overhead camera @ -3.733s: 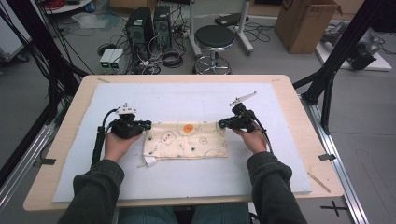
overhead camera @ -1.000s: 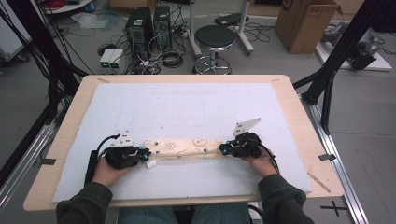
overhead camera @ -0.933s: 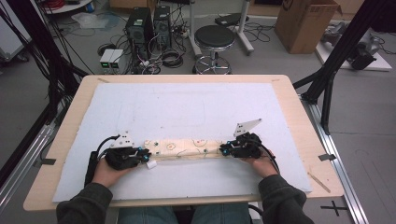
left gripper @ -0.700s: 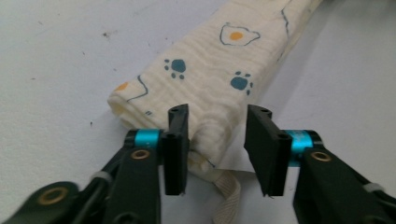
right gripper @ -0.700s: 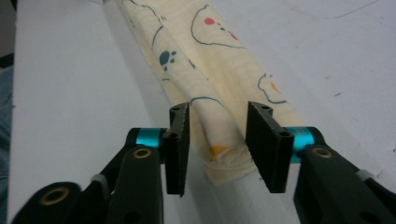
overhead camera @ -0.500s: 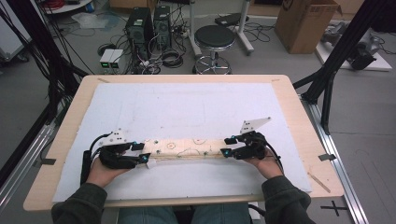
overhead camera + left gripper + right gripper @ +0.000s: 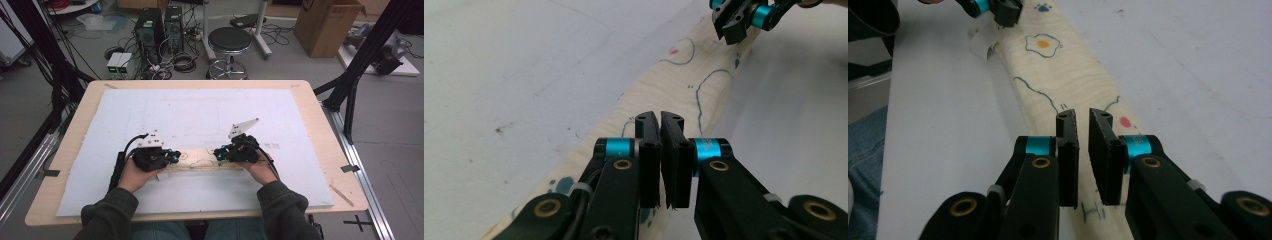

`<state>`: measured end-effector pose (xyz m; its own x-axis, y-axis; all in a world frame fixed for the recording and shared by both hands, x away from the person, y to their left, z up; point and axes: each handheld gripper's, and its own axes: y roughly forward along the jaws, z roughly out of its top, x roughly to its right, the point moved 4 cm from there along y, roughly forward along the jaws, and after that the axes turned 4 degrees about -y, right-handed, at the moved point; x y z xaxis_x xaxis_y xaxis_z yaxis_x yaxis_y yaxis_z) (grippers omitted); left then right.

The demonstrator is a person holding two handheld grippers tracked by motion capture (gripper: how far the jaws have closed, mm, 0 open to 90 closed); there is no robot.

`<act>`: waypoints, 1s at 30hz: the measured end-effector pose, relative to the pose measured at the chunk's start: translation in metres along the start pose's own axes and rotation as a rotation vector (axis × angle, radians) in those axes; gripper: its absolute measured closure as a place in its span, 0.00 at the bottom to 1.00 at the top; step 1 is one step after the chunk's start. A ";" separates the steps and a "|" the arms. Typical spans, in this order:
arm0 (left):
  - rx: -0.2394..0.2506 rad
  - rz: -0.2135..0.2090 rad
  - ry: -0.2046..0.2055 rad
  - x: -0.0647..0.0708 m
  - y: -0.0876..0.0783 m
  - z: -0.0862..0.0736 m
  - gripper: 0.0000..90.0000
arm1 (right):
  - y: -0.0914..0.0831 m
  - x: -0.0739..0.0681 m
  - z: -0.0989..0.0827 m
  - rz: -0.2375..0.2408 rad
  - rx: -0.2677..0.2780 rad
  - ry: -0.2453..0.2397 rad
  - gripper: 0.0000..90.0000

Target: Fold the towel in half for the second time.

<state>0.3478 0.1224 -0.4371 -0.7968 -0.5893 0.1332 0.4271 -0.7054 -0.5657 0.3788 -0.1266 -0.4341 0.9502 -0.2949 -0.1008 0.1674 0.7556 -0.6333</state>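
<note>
A cream cloth (image 7: 197, 164) printed with a fried egg, a paw and blue outlines lies folded into a narrow strip near the table's front. My left gripper (image 7: 175, 157) sits over its left part, and its jaws (image 7: 659, 117) are pressed together above the cloth (image 7: 684, 75) with nothing held. My right gripper (image 7: 216, 153) sits over the right part, its jaws (image 7: 1083, 116) a narrow gap apart with the cloth (image 7: 1058, 65) showing through. The two grippers point at each other, with a short stretch of cloth between them. Each gripper view also shows the other gripper: the right (image 7: 734, 20), the left (image 7: 1003, 10).
A white foam mat (image 7: 200, 115) covers most of the wooden table (image 7: 327, 125). A small white tag (image 7: 979, 42) sticks out at the cloth's left end. Beyond the far edge stand a stool (image 7: 230, 40), computer cases (image 7: 155, 25) and a cardboard box (image 7: 325, 22).
The cloth went from a wider fold to a narrow strip. Both grippers have left its ends and moved inward toward each other along it.
</note>
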 end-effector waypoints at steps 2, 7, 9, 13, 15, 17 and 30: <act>-0.029 0.001 0.012 0.000 0.006 -0.002 0.95 | 0.008 -0.001 -0.001 0.010 -0.027 -0.001 0.92; -0.101 0.037 0.031 -0.003 0.011 -0.010 0.94 | 0.020 -0.004 -0.007 0.021 -0.088 -0.026 0.92; -0.106 0.035 0.030 -0.006 0.010 -0.014 0.93 | 0.021 -0.005 -0.013 0.020 -0.120 -0.035 0.92; -0.120 0.048 0.018 -0.011 0.005 -0.024 0.90 | 0.016 -0.006 -0.021 0.015 -0.111 -0.041 0.90; -0.105 0.055 0.015 -0.013 0.001 -0.025 0.87 | 0.012 -0.006 -0.023 0.007 -0.106 -0.043 0.88; -0.097 0.050 0.015 -0.015 -0.003 -0.025 0.85 | 0.007 -0.005 -0.024 -0.006 -0.098 -0.045 0.86; -0.106 0.072 0.026 -0.025 -0.023 -0.036 0.78 | -0.024 0.007 -0.048 -0.104 -0.114 -0.034 0.78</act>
<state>0.3424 0.1668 -0.4568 -0.7769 -0.6259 0.0690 0.4372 -0.6150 -0.6562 0.3689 -0.1746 -0.4566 0.9380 -0.3467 -0.0053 0.2363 0.6504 -0.7219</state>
